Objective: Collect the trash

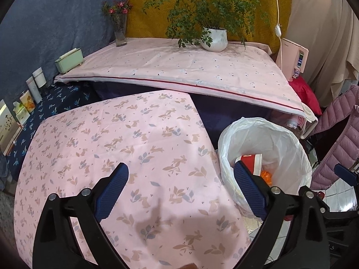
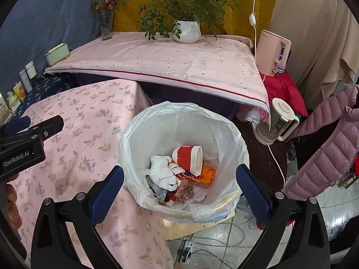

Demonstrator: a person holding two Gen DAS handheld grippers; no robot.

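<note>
Nearest, in the right wrist view: right gripper (image 2: 179,188) spread wide, nothing between the blue pads, poised above the mouth of the trash bin (image 2: 134,139). Bin lined with a clear plastic bag, standing on the tiled floor just right of the low table's corner. Inside: a red-and-white paper cup (image 2: 186,157) lying on its side, crumpled white tissue (image 2: 162,172) just left of it, an orange wrapper (image 2: 207,173) under the cup's rim, a small brown scrap (image 2: 185,189) nearer.

In the left wrist view: left gripper (image 1: 180,189) likewise spread wide and empty, above the pink rabbit-print cloth (image 1: 125,139) of the near table, right pad overlapping the bin's left rim. Same gripper seen at the left edge of the right wrist view, over that cloth.

Right of the bin: a mauve quilted jacket (image 2: 325,152); beyond it a white kettle (image 2: 280,118) on a dark stand.

Further back: a higher table under a pale pink cloth (image 1: 179,67) with a red stripe along its near edge. At its far edge, a potted plant (image 1: 213,39) in a white ribbed pot and a glass vase of red flowers (image 1: 120,27) to the left. Along the left wall, a green box (image 1: 68,59) and several small containers.
</note>
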